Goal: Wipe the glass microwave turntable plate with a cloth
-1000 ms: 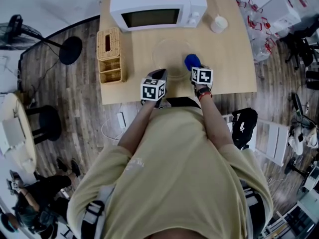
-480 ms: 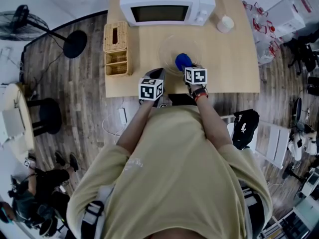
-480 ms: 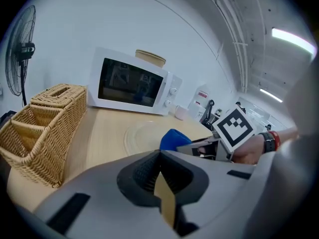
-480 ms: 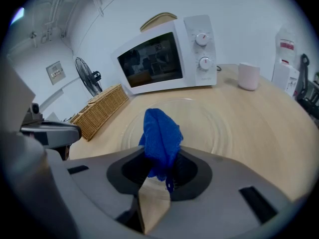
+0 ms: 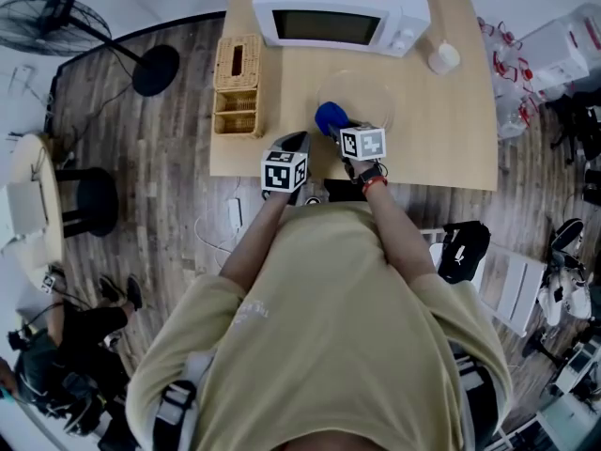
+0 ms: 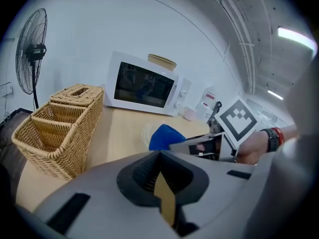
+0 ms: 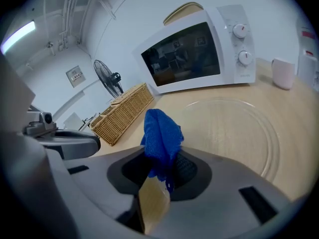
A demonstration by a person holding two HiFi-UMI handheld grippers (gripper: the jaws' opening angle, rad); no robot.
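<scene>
The clear glass turntable plate [image 5: 368, 90] lies flat on the wooden table in front of the microwave; it also shows as a faint ring in the right gripper view [image 7: 234, 128]. My right gripper [image 5: 338, 126] is shut on a bunched blue cloth [image 5: 329, 117], which sticks up from its jaws [image 7: 160, 133] at the plate's near left rim. Whether cloth and glass touch is hidden. My left gripper [image 5: 296, 143] is shut on nothing, at the table's front edge, left of the plate. From it I see the blue cloth [image 6: 163, 136] and the right gripper's marker cube [image 6: 236, 123].
A white microwave [image 5: 343, 19], door shut, stands at the table's back edge. A wicker basket [image 5: 237, 87] stands at the left and a small white cup [image 5: 443, 57] at the back right. On the floor at the left are a fan [image 5: 56, 17] and stools.
My right gripper has carried the blue cloth leftward, from the plate's right side to its near left rim. The left gripper has stayed at the front edge.
</scene>
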